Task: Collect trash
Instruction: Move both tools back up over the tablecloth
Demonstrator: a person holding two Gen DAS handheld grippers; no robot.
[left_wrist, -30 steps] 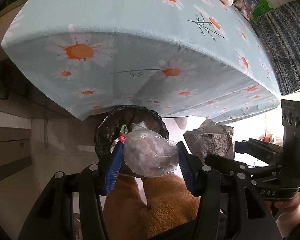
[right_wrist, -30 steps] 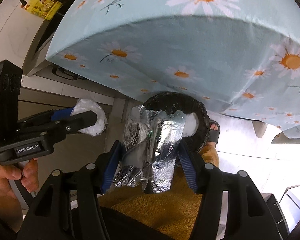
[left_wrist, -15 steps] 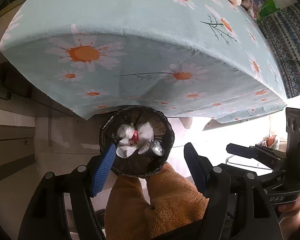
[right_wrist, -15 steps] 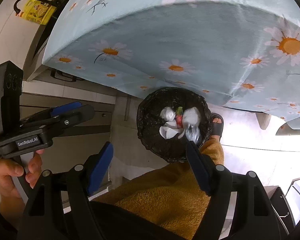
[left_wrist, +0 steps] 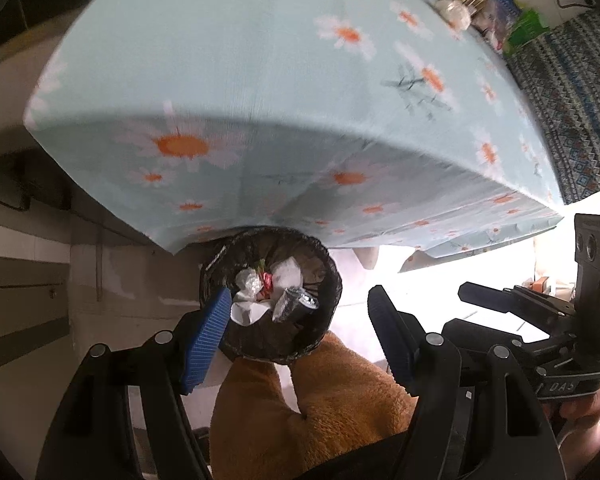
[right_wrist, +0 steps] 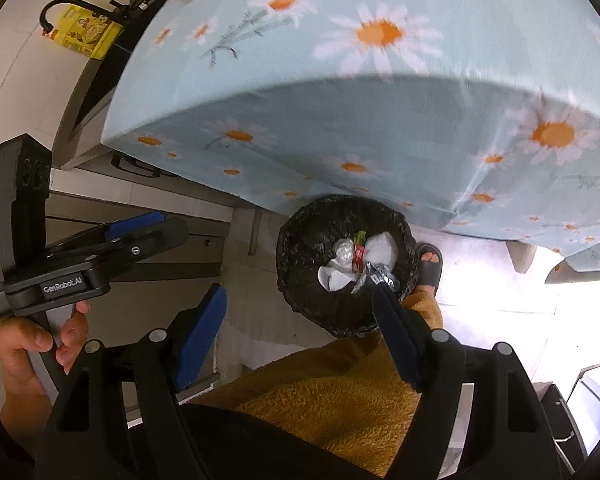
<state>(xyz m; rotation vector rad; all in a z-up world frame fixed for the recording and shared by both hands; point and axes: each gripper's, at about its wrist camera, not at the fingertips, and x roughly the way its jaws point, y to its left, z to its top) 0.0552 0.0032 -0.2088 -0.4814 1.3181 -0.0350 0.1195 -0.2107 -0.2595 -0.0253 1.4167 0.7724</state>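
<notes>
Closest to the camera in the left wrist view, the left gripper (left_wrist: 300, 336) has its two blue fingers wide apart and holds nothing. In the right wrist view the right gripper (right_wrist: 300, 340) is spread apart too, and it is empty. Fuzzy orange-brown trousers (left_wrist: 332, 412) fill the bottom middle of both views (these are the person's legs).

Just past the fingers, near the middle of each frame, sits a round trash bin (left_wrist: 332, 280) with a black bag liner. It is on the floor, tucked partly under the table edge. Inside lie crumpled white paper (left_wrist: 286, 274), a clear plastic wad (left_wrist: 247, 280), something small and red, and a shiny foil wrapper (left_wrist: 294, 304).

Farther back, a blue daisy tablecloth (left_wrist: 260, 80) covers the table. At the upper right of the left view there are blurry things along the far table edge, maybe more trash, but it is hard to tell. Those lie up and away from both grippers, so the next reach would go upward, over the table. Neither gripper looks clearly nearer.
</notes>
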